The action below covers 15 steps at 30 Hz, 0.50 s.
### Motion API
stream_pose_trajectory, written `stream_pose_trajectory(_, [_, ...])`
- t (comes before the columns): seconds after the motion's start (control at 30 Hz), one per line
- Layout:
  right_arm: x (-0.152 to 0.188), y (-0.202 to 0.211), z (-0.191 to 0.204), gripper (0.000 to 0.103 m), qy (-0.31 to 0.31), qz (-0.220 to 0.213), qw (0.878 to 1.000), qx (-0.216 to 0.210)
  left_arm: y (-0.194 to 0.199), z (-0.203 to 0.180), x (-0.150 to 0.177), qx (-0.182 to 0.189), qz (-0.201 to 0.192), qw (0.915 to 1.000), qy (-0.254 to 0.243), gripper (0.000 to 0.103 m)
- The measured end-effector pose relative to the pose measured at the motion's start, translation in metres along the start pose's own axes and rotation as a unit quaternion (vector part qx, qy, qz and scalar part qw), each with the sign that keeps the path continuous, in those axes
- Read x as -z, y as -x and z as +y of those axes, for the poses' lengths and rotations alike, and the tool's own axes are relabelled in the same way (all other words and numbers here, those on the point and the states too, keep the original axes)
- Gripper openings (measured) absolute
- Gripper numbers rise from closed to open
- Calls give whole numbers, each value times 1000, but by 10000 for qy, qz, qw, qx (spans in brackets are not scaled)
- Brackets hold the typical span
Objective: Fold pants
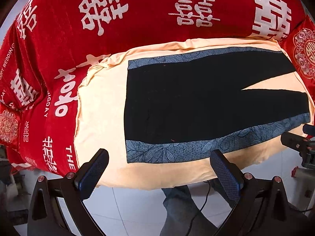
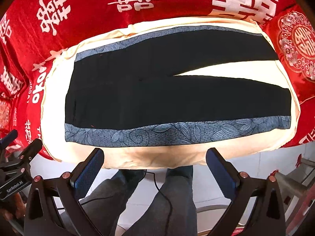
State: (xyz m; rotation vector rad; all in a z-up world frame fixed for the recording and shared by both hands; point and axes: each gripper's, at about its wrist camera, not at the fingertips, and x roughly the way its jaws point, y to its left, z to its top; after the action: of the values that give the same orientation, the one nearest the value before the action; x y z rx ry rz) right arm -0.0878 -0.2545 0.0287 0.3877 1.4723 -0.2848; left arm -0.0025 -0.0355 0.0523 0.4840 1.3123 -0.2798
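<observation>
Cream cloth [image 1: 102, 102] over a red wedding blanket [image 1: 59, 29]: black pants [image 2: 157, 90] lie flat, both grippers [image 1: 159, 169] [image 2: 155, 167] hovering spread wide, empty.

Cream cloth [image 2: 137, 157] lies bare around the pants [image 2: 157, 90]; red cushion [image 2: 295, 45] crowds the cuffs.

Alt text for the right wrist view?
Black pants with blue leaf-print side stripes lie flat, unfolded, on a cream sheet; the open right hand-held gripper is above the near edge, holding nothing. Red bedding lies behind.

Both wrist cams look down from bed edge, sharing pants [image 1: 196, 102] [image 2: 157, 90].
</observation>
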Motion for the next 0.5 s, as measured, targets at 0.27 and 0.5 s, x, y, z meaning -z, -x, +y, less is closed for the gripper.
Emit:
stream_pose_trajectory(0.27, [-4,4,-19,103,358,65,9993,-61,10,-20,6,-67,113,9990,419,103])
stream_pose_trajectory(0.5, [-10,-2,-44,103,591,169,9979,-217,5,-34,13,108,362,9924,1173,103])
